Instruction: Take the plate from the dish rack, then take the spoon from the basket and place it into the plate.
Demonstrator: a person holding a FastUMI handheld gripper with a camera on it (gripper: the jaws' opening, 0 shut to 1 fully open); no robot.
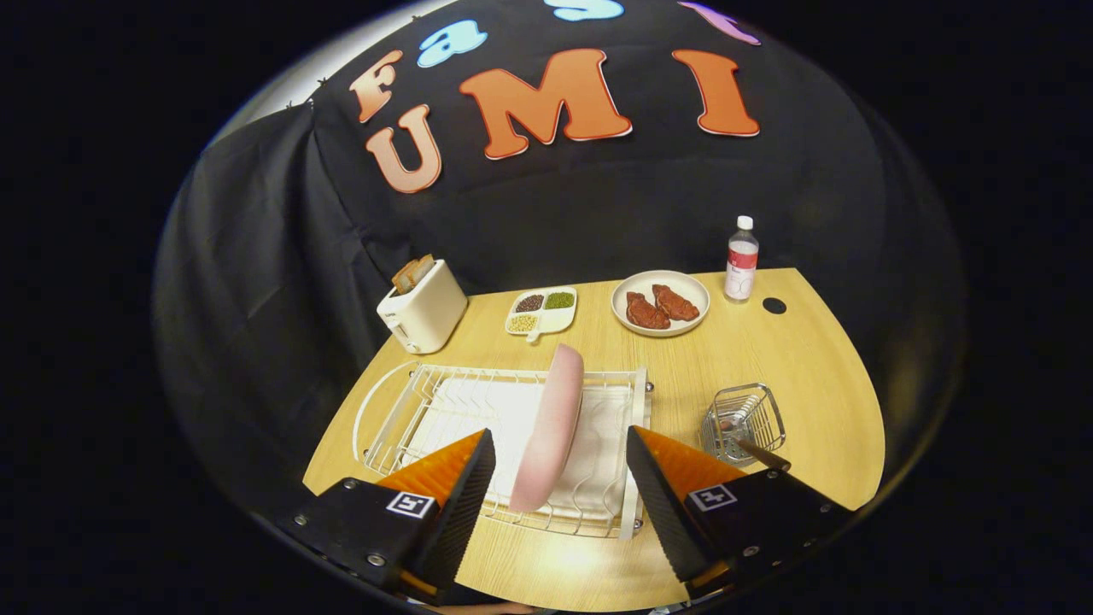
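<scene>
Pink plate [548, 427] standing on edge in the white wire dish rack [427, 401], just ahead of the spread, empty fingers [559, 487], its lower rim between them. Wire basket [745, 417] holds the spoon [758, 453], bowl indistinct, handle partly hidden behind one finger.

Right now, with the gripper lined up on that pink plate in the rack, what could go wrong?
The gripper is open, fingers either side of the pink plate, not touching it. The plate stands on edge, tilted in the dish rack; a glancing finger could tip it over. Lifting at an angle might snag the rack wires. Later, the spoon handle sticking out of the small basket could drag the basket along.
</scene>
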